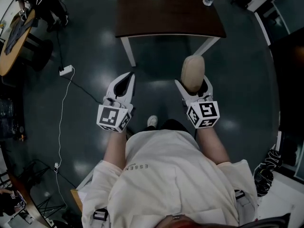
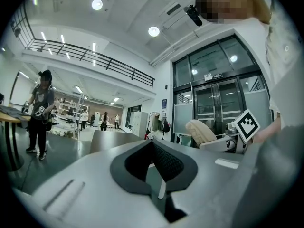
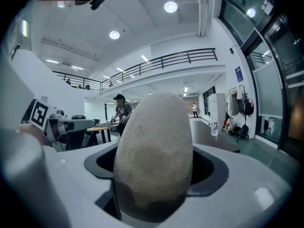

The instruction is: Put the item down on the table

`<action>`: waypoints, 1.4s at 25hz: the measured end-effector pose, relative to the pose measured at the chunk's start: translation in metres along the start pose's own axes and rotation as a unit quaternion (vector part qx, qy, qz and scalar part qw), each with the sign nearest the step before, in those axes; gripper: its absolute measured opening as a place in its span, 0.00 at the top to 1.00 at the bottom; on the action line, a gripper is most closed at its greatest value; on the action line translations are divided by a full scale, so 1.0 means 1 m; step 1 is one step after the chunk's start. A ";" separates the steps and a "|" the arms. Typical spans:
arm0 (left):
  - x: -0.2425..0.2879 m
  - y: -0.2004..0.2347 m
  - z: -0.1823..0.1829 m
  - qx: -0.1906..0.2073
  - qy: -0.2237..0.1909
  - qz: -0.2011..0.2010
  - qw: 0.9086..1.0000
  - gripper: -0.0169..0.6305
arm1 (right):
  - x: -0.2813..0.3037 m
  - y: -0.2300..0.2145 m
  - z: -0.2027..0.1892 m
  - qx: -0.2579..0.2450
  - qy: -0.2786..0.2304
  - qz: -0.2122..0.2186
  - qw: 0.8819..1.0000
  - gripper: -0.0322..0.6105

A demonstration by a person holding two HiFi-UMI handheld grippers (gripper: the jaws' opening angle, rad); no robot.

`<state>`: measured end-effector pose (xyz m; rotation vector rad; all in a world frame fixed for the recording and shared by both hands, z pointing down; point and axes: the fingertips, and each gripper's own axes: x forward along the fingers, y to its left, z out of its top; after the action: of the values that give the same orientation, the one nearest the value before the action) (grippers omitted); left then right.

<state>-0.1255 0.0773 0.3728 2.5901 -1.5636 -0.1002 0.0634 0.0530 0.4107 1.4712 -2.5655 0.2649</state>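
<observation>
On my left, the left gripper (image 1: 127, 80) hangs over the floor with its jaws pressed together and nothing between them. Ahead in the middle, the table (image 1: 166, 18) has received nothing from me, so I judge the task barely begun: both the carry and the release are left. To the right, the right gripper (image 1: 193, 85) is clamped on the beige oval item (image 1: 192, 70), upright, short of the table's near edge.
</observation>
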 end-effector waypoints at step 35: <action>0.323 0.169 -0.005 -0.016 0.034 0.043 0.998 0.95 | 0.338 -0.185 0.054 0.002 0.074 0.057 0.996 0.34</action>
<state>-0.1228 -0.2867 0.4009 2.4699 -1.6339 -0.0295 0.0523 -0.3339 0.4509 1.2581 -2.5345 0.3796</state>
